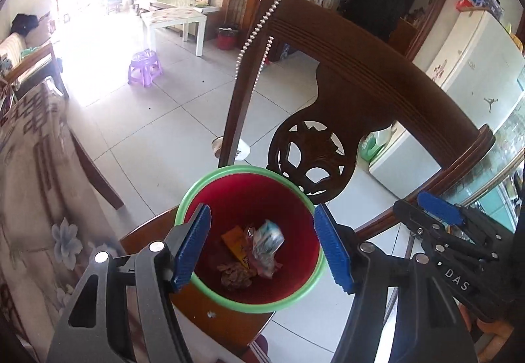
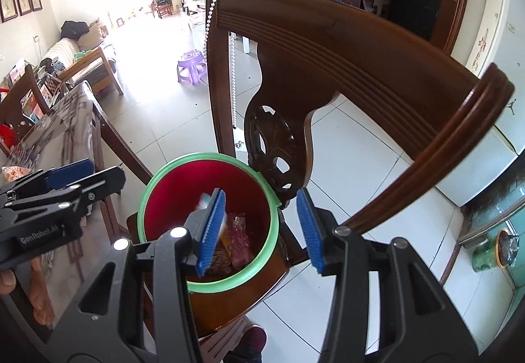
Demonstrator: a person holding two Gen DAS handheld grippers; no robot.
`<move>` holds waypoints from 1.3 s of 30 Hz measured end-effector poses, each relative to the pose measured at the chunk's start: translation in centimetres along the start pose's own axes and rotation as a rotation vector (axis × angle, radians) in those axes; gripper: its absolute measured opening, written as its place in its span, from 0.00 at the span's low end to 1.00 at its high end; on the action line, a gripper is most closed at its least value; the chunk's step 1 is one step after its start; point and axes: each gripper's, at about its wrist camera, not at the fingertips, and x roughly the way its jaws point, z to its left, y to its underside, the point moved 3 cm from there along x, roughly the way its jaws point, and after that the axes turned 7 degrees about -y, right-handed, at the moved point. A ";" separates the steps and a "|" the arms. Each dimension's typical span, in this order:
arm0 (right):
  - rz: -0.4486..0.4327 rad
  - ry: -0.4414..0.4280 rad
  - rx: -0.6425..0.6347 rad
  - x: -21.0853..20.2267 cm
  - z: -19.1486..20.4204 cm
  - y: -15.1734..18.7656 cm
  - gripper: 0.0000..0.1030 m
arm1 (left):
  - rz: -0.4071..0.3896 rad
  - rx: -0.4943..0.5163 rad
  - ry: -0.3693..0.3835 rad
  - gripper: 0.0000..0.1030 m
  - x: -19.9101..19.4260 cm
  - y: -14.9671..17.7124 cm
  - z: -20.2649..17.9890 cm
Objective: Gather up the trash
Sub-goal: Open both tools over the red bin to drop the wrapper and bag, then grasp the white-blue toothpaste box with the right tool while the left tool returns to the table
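Observation:
A red trash bin with a green rim [image 1: 229, 304] stands on the seat of a dark wooden chair [image 1: 354, 44]. Inside lie several wrappers [image 1: 262, 248]: an orange packet, a clear plastic wrapper, a crumpled white and blue one and brown scraps. My left gripper [image 1: 265, 248] is open and empty, held above the bin with a pad on each side of its mouth. My right gripper [image 2: 259, 231] is open and empty, above the bin's right rim [image 2: 229, 284]. The wrappers [image 2: 236, 238] show partly behind its left pad.
The chair back [image 2: 328, 41] rises right behind the bin, with a white bead string [image 2: 210, 15] hung on its post. A table with a flowered cloth [image 1: 29, 182] is to the left. A white fridge [image 1: 475, 74] stands to the right. A purple stool [image 1: 144, 67] sits on the tiled floor.

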 end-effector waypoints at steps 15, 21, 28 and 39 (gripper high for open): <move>-0.017 -0.115 -0.179 -3.0 10.6 2.1 0.49 | -0.030 -0.283 -0.146 0.64 -9.5 8.8 13.6; 0.018 -0.183 -0.244 -3.6 16.1 4.3 0.51 | -0.084 -0.287 -0.254 0.69 -15.1 11.9 21.2; 0.083 -0.282 -0.379 -4.3 24.7 8.5 0.51 | -0.080 -0.357 -0.392 0.70 -20.2 17.8 30.3; 0.299 -0.582 -0.921 -5.5 42.1 19.2 0.64 | -0.078 -0.501 -0.455 0.70 -25.0 24.9 38.3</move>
